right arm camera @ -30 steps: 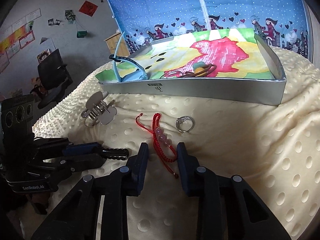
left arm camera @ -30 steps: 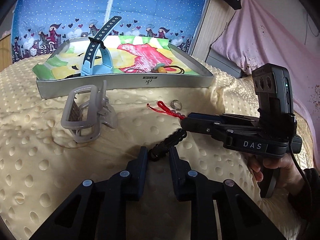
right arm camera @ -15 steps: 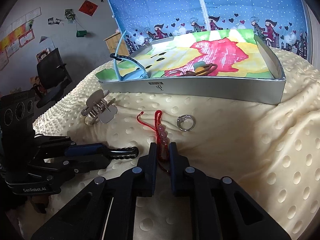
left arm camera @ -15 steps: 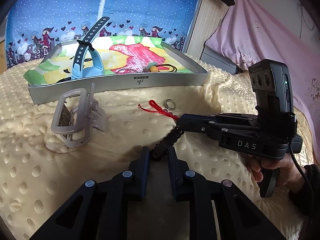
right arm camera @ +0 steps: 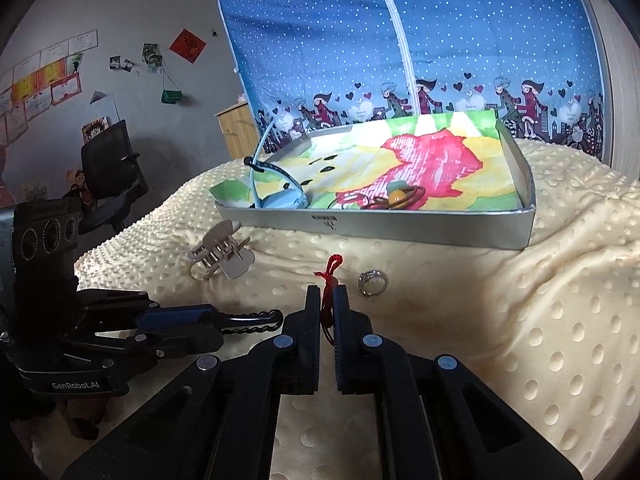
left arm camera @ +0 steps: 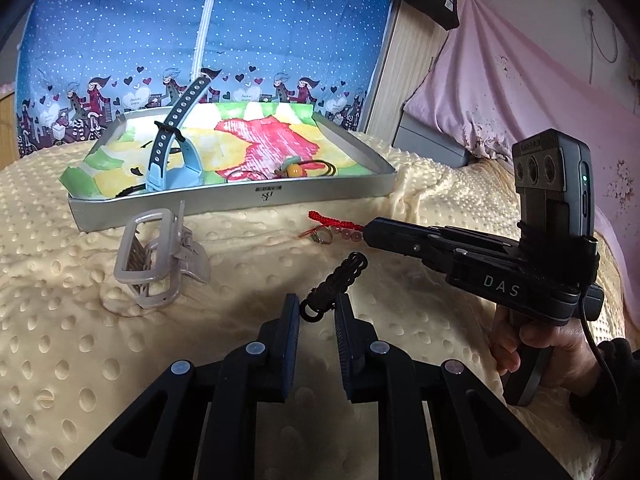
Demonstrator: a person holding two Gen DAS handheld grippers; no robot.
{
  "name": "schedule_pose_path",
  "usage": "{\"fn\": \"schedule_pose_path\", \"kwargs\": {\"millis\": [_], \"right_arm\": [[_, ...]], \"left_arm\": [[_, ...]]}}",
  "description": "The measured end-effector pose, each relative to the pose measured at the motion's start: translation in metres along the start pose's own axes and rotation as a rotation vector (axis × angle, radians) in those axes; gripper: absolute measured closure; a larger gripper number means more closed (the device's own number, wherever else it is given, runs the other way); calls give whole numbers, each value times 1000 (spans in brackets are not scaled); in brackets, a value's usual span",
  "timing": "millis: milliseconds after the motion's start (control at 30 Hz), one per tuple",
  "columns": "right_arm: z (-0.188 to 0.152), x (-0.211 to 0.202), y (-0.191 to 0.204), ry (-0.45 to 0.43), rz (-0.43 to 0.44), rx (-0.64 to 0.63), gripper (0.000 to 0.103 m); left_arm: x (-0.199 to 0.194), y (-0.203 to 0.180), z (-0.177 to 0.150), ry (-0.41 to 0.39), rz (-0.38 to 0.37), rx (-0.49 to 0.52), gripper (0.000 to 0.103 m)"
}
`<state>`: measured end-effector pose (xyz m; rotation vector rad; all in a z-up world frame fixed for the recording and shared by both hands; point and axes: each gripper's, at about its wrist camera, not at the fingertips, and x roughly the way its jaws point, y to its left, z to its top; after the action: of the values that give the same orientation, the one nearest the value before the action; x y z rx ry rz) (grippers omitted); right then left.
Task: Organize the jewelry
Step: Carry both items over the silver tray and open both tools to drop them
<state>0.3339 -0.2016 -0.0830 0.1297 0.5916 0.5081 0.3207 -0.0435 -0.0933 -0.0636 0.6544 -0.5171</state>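
Note:
My left gripper (left arm camera: 317, 312) is shut on a black braided bracelet (left arm camera: 335, 284) and holds it above the cream blanket; it also shows in the right wrist view (right arm camera: 252, 322). My right gripper (right arm camera: 327, 300) is shut on a red cord bracelet (right arm camera: 329, 276) with pink beads, lifted off the blanket; it also shows in the left wrist view (left arm camera: 334, 222). A silver ring (right arm camera: 373, 281) lies just right of it. A silver tray (right arm camera: 400, 226) with a colourful lining stands behind, holding a blue watch (left arm camera: 172, 160) and a bead bracelet (right arm camera: 394, 196).
A translucent hair claw clip (left arm camera: 154, 258) lies on the blanket left of the grippers, in front of the tray. A blue dotted curtain (right arm camera: 400, 40) hangs behind. A black chair (right arm camera: 112, 172) stands beyond the bed at left.
My right gripper has shut on the red cord bracelet and lifted it. My left gripper has raised the black bracelet off the blanket.

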Motion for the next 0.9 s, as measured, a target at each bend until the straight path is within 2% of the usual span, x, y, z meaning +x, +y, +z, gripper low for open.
{"fn": "schedule_pose_path", "kwargs": {"millis": [167,300,400,600,733,900], "right_arm": [[27,-20,0,-107,-16,-4,98],[52,-26,-12,-159,-85,26,98],[66,-14,-31,-145,-158,67,98],[77,27,-61,-57,-236,135,98],[76,47,-66,12,-251,145,98],[69,57,-67,55,-253,157,97]], "left_arm": [[-11,4,27,-62,24,-80,86],[-2,7,63,-114,122,-102,86],[18,15,87,-117,202,-144,86],[73,25,113,3,282,-142,86],[97,32,113,94,290,-172,86],[107,28,108,127,294,-166,85]]}}
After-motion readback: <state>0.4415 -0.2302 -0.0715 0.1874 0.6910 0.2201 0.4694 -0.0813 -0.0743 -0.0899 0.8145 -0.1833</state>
